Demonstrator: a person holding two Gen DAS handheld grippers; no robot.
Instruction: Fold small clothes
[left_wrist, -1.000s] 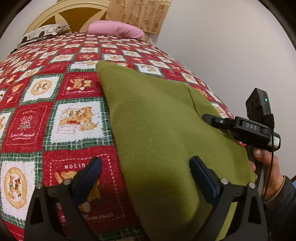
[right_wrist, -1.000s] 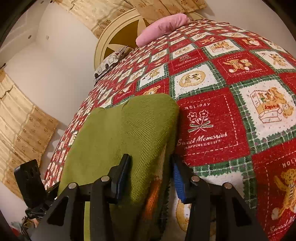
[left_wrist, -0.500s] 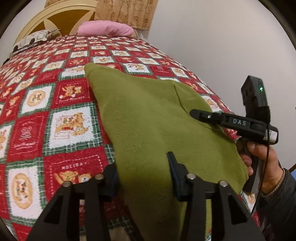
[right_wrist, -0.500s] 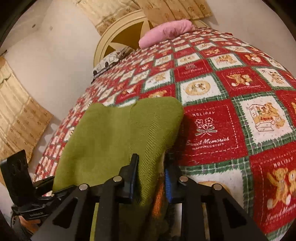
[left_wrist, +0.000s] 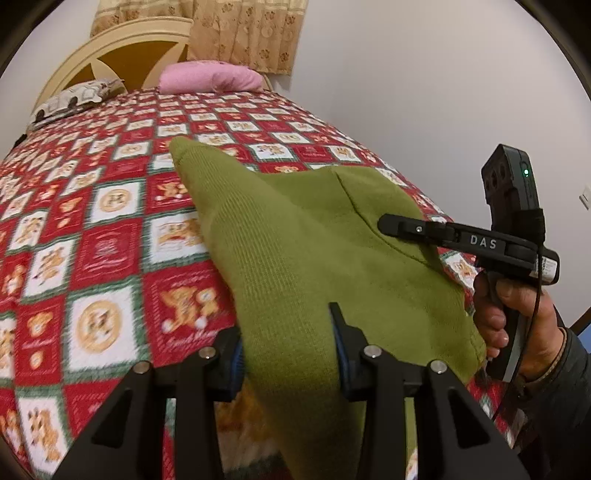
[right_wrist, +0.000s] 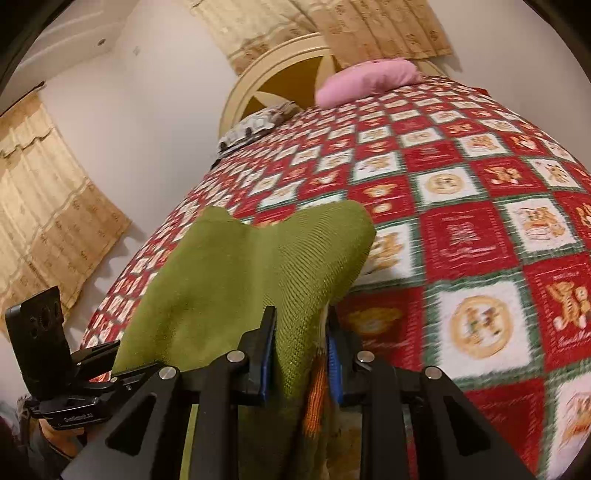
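Tools, left (left_wrist: 287, 345) and right (right_wrist: 301, 350), now both clamped on green garment (left_wrist: 314, 251), its near edge newly raised off bed (left_wrist: 92, 229).

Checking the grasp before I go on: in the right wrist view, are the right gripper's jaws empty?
No: the right gripper is closed on a bunched edge of the green garment.

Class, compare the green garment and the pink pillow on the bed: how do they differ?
The green garment is gripped near the bed's foot; the pink pillow lies untouched by the headboard. The garment is thin ribbed knit, partly lifted; the pillow is plump and smooth. Both are on the red patterned quilt.
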